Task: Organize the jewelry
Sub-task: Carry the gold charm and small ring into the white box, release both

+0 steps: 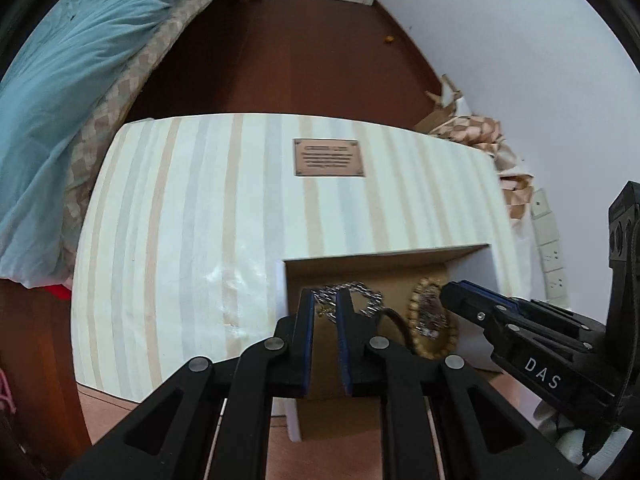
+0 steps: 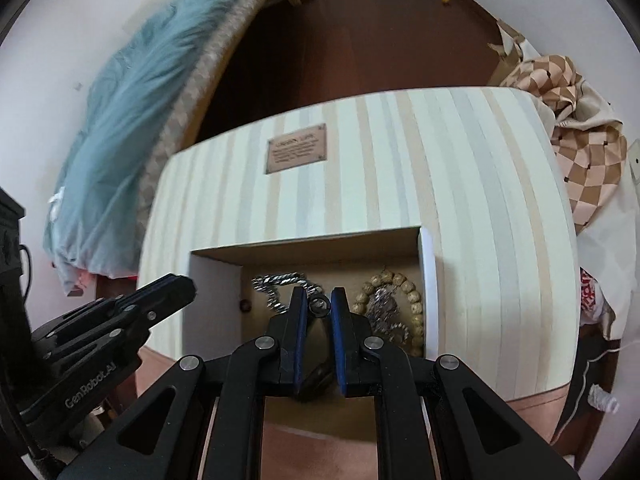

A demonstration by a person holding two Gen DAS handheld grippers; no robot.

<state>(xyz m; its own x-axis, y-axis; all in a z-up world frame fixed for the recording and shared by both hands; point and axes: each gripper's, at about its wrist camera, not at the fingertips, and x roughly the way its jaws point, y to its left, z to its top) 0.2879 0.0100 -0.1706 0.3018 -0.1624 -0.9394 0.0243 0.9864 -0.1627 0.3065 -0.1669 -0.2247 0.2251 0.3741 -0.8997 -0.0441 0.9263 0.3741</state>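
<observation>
Black linkage arms fill the bottom of both views, and the right claw (image 2: 319,305) is pinched onto a small dark ring (image 2: 319,305), caught between its blue-padded fingertips just above the open box (image 2: 427,280). Below that ring a dark strap-like piece (image 2: 318,378) hangs between the same fingers, though what it is can't be made out. Over on the other side, the left claw (image 1: 325,300) sits with its jaws slightly apart, a narrow gap between the pads, nothing clearly held; its tips hover over the silver chain (image 1: 352,292) at the back of the box. That chain lies in the box's left half, links curling round. Right half of the box: a loop of tan wooden beads (image 2: 408,300) with a heap of silvery jewelry (image 2: 384,312) lying inside the loop. A tiny dark red bead (image 2: 245,305) sits by the box's left inner wall. From the left wrist view the right claw comes in from the right, its tip close above the bead loop. The box is a brown-lined tray with white walls, set against the near edge of a big cream, striped case (image 1: 200,220) carrying a bronze plaque (image 1: 329,157). Pinkish desk (image 2: 320,452) shows under the arms. Beyond, dark brown floor (image 1: 300,48), a bed with a blue quilt (image 1: 72,60) on the left, a checkered cloth (image 2: 588,168) piled at right
</observation>
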